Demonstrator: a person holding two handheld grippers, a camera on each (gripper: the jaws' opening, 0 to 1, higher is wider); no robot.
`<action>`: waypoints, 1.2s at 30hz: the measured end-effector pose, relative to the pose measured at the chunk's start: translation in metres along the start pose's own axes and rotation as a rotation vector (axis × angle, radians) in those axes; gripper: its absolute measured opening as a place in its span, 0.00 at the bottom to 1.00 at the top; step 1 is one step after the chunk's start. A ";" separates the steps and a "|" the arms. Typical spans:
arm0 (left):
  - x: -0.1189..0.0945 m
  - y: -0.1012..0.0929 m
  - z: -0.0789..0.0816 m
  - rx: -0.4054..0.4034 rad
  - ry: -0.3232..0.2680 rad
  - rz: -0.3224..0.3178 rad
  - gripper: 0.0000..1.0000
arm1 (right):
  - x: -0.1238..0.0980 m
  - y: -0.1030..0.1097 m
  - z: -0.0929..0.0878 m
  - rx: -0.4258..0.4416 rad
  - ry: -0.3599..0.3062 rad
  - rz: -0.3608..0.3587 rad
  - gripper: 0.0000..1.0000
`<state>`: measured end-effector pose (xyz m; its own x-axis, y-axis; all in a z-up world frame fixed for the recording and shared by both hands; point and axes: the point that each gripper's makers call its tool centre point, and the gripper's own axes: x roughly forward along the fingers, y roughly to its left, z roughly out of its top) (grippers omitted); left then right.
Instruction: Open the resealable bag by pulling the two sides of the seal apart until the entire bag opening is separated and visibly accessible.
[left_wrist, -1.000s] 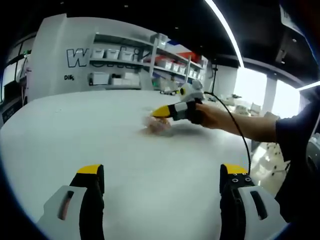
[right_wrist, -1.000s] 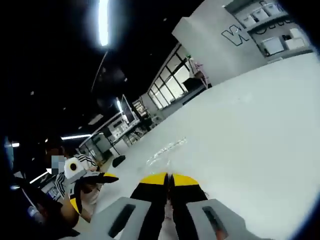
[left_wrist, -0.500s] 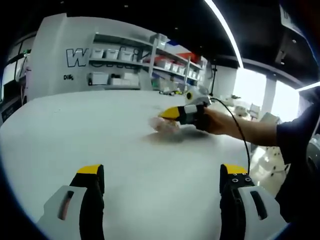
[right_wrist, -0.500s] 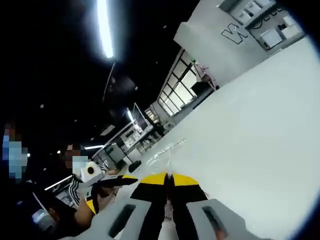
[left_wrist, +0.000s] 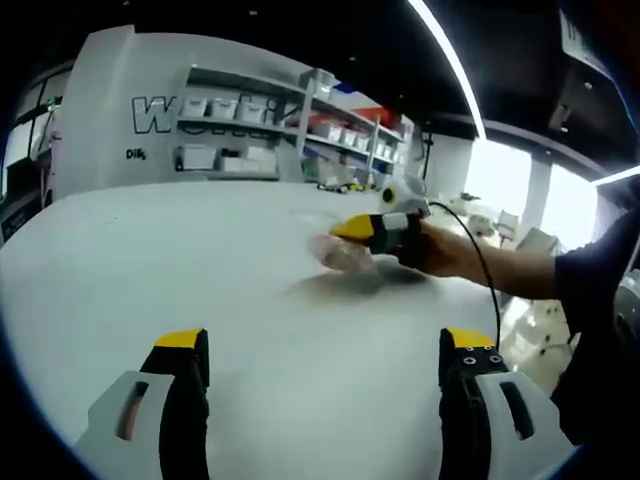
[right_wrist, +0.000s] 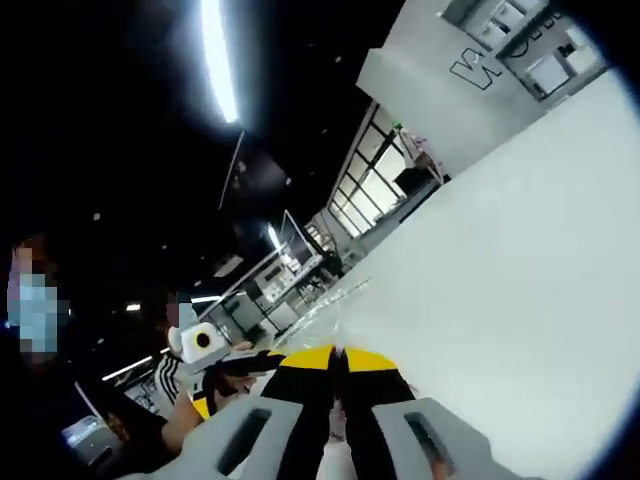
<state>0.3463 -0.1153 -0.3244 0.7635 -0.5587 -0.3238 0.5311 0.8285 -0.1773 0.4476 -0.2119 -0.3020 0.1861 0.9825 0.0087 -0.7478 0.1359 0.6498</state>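
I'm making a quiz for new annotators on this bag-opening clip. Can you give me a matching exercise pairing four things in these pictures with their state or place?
Column 1:
1. left gripper
2. right gripper
3. resealable bag
4. shelves

Column 2:
A. clear, held up off the white table with its shadow beneath
B. jaws spread wide, nothing between them
C. against the back wall, holding white bins
D. jaws closed together on the bag's edge

Pairs: 1-B, 2-D, 3-A, 4-C
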 end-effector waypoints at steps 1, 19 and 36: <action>0.000 0.000 0.000 0.000 -0.001 0.000 0.94 | -0.001 0.001 0.000 0.000 -0.004 0.003 0.00; 0.007 -0.004 0.007 -0.012 -0.032 -0.033 0.91 | -0.018 0.016 -0.010 -0.019 -0.024 0.003 0.00; 0.020 -0.022 0.021 -0.006 -0.085 -0.099 0.87 | -0.022 0.041 -0.017 -0.014 -0.044 0.045 0.00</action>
<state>0.3581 -0.1455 -0.3074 0.7360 -0.6386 -0.2246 0.6034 0.7693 -0.2101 0.4019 -0.2255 -0.2889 0.1795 0.9812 0.0713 -0.7649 0.0936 0.6373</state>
